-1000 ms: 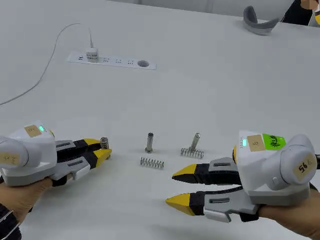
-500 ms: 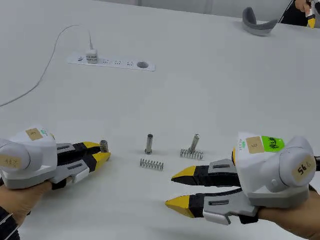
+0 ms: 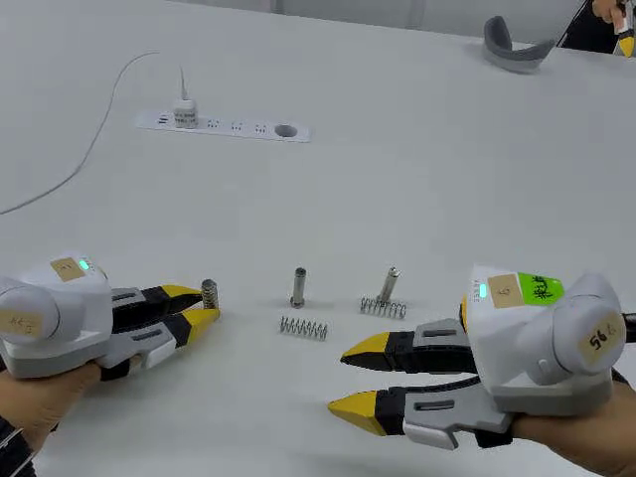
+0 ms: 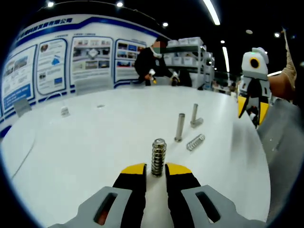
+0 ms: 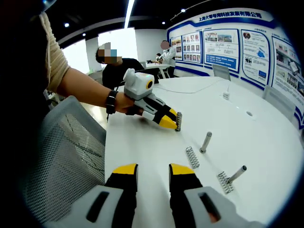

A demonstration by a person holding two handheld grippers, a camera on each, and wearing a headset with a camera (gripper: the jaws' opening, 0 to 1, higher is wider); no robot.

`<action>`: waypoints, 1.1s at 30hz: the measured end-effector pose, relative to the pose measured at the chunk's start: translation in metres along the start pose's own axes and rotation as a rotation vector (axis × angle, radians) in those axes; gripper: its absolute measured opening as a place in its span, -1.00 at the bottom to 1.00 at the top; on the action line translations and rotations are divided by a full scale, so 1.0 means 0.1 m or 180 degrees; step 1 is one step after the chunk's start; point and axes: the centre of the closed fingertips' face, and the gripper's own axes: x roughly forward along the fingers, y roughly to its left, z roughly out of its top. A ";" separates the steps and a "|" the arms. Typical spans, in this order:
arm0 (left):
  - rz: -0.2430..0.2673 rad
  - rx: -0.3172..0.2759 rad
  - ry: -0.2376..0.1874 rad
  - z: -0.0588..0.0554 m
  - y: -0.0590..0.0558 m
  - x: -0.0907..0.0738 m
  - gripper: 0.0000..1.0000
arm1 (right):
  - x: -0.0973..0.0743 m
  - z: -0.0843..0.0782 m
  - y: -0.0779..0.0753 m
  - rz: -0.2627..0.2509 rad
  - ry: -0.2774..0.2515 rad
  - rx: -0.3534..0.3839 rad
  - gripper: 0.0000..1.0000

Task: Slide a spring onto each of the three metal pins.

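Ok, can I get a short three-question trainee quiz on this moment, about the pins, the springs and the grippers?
1. True or false: the upright silver metal pin in the middle already carries a spring.
2. Multiple choice: the right gripper has its jaws A) apart and empty, B) shut on a spring, C) shut on a pin.
3. Fill in: how many coiled steel springs lie flat on the white table?

Key:
1. False, it is bare.
2. A.
3. Two: one in front of the middle pin and one at the foot of the leaning pin.
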 end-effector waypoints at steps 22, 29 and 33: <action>0.0006 -0.0079 0.0041 0.06 -0.04 -0.31 -0.40 | 0.00 -0.06 -0.15 -0.0110 0.0067 0.0027 -0.46; -0.0038 -0.0038 0.0068 0.08 -0.13 -0.41 -0.37 | 0.04 -0.10 -0.25 -0.0136 0.0117 0.0025 -0.46; -0.0063 -0.0031 0.0050 0.11 -0.18 -0.45 -0.36 | 0.08 -0.10 -0.33 -0.0168 0.0138 0.0016 -0.46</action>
